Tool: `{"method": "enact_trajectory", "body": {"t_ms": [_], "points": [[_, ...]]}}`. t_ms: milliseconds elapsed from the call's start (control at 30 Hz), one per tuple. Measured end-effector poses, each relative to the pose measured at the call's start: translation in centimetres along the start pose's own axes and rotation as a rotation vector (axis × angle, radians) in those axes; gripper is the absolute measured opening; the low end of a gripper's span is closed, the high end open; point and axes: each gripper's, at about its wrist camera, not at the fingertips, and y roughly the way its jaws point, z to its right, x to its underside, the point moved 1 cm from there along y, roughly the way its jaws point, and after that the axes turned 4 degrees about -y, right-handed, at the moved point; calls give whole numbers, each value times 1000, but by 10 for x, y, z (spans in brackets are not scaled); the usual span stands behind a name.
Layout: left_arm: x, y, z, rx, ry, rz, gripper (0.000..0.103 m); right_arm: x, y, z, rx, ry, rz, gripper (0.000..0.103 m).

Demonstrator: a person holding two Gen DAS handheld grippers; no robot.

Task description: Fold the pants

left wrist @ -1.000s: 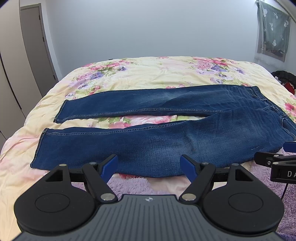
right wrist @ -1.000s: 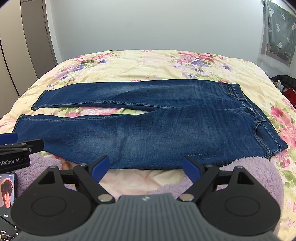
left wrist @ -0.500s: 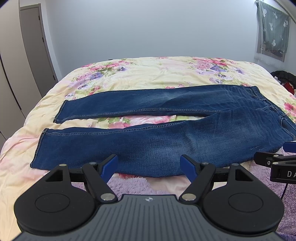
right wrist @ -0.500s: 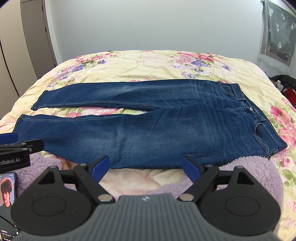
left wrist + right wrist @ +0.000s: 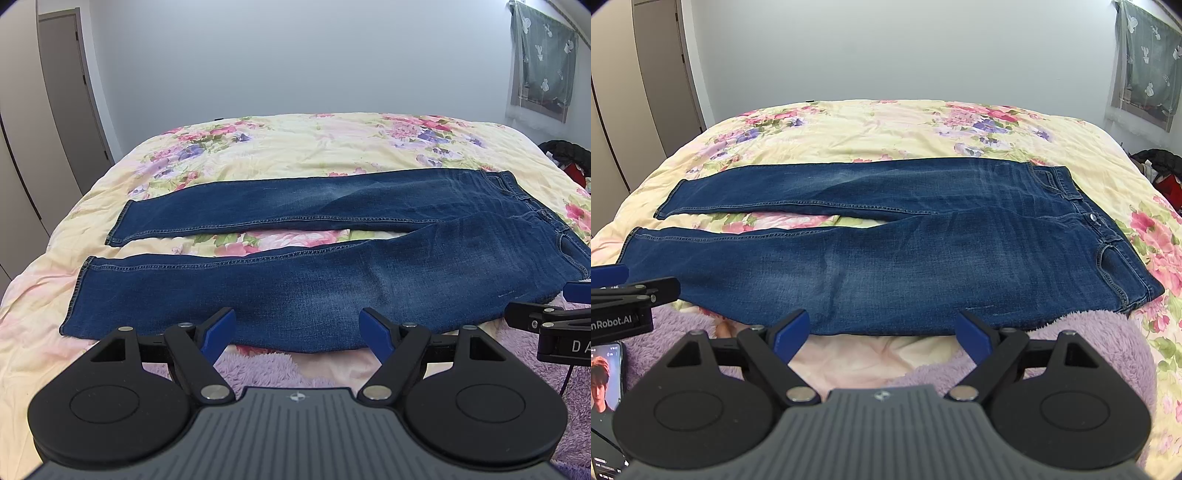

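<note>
Task at its outset: the jeans (image 5: pixel 886 251) lie flat and unfolded across the flowered bed (image 5: pixel 886 125), legs apart, while I hold my left gripper (image 5: pixel 297 332) and right gripper (image 5: pixel 882 328) spread, empty, at the near edge.

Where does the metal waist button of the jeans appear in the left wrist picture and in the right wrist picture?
Left wrist view: the button sits far right, on the waistband near the picture's edge.
Right wrist view: the button sits right of centre, on the waistband.
Shared landmark: the strip of floral bedcover showing between the two legs of the jeans.
</note>
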Motion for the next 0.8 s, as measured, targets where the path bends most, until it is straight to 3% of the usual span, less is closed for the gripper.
{"method": "enact_trajectory", "body": {"t_ms": [233, 367, 533, 700, 800], "points": [[0, -1, 1, 7, 16, 11, 89, 0, 1, 0, 0, -1, -2, 82], [-8, -2, -19, 10, 53, 39, 89, -5, 1, 12, -22, -4, 13, 82], [-30, -6, -73, -54, 58, 71, 86, -22, 0, 64, 8, 1, 48, 82], [-45, 6, -122, -119, 92, 44, 79, -42, 3, 128, 137, -47, 60, 82], [-49, 19, -143, -155, 136, 14, 70, -56, 0, 169, 214, -99, 64, 82]]}}
